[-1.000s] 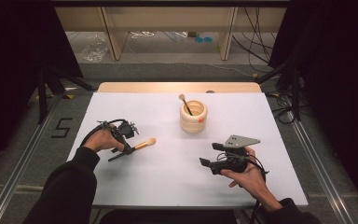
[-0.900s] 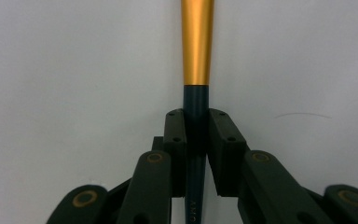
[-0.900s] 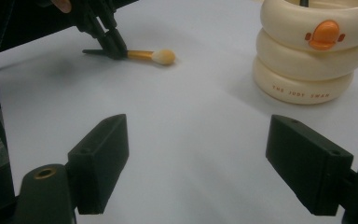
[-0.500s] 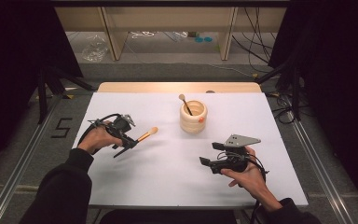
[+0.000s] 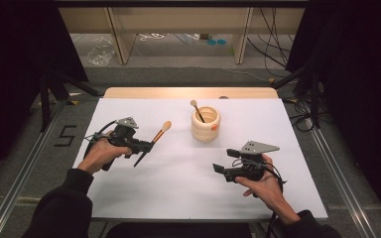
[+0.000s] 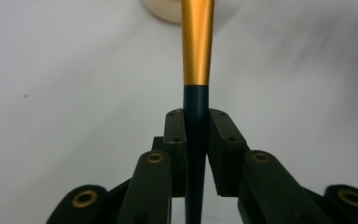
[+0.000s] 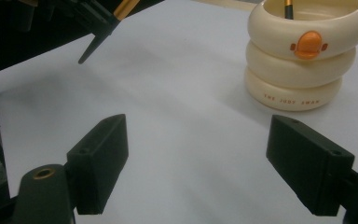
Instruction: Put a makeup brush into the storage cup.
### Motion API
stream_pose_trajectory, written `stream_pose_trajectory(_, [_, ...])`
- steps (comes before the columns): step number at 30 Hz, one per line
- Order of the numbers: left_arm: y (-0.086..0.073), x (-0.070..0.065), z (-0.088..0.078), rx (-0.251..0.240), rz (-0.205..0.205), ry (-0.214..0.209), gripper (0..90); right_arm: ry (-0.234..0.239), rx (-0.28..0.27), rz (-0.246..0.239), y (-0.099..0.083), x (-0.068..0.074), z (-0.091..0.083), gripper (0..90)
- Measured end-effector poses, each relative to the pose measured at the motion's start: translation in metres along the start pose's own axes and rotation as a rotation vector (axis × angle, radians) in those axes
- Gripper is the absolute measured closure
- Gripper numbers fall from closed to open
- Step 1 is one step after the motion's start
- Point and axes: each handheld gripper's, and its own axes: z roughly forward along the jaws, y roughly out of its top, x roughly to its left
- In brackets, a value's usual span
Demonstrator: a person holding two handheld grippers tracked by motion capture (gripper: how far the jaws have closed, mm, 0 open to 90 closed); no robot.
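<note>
My left gripper (image 5: 146, 145) is shut on the dark handle of a makeup brush (image 5: 159, 133) and holds it above the white table, left of centre. The gold ferrule and tan head slant up toward a cream ringed cup (image 5: 206, 124). Seen in the left gripper view, the brush (image 6: 197, 56) runs straight up between the closed pads of that gripper (image 6: 196, 126). A second brush (image 5: 197, 110) stands in the cup. My right gripper (image 5: 225, 161) rests open at the front right. Through its jaws (image 7: 196, 140) I see the cup (image 7: 303, 60) and the held brush's handle tip (image 7: 93, 46).
The white table (image 5: 178, 198) ends in a wooden strip (image 5: 188, 92) at the far side. Metal rails run along both sides on the floor. Wooden shelf legs and cables lie beyond the table.
My left hand has lifted the brush off the table and carried it up and toward the cup, the head tilting higher. The right hand has stayed still.
</note>
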Motion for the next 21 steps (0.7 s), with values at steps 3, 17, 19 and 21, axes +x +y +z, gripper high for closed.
stream_pose_trajectory(3, [-0.002, -0.013, -0.001, -0.065, 0.000, -0.018, 78.4, 0.005, -0.012, 0.009, 0.000, -0.001, 0.000, 21.9])
stream_pose_trajectory(17, [0.001, -0.046, -0.003, -0.219, 0.013, -0.038, 78.4, 0.027, -0.095, 0.020, 0.012, 0.000, 0.005, 24.6])
stream_pose_trajectory(19, [0.001, -0.050, -0.002, -0.230, 0.009, -0.053, 78.3, 0.036, -0.112, 0.025, 0.014, -0.001, 0.006, 25.4])
stream_pose_trajectory(21, [0.001, -0.052, -0.001, -0.227, 0.005, -0.059, 78.4, 0.050, -0.128, 0.033, 0.016, 0.000, 0.007, 26.6])
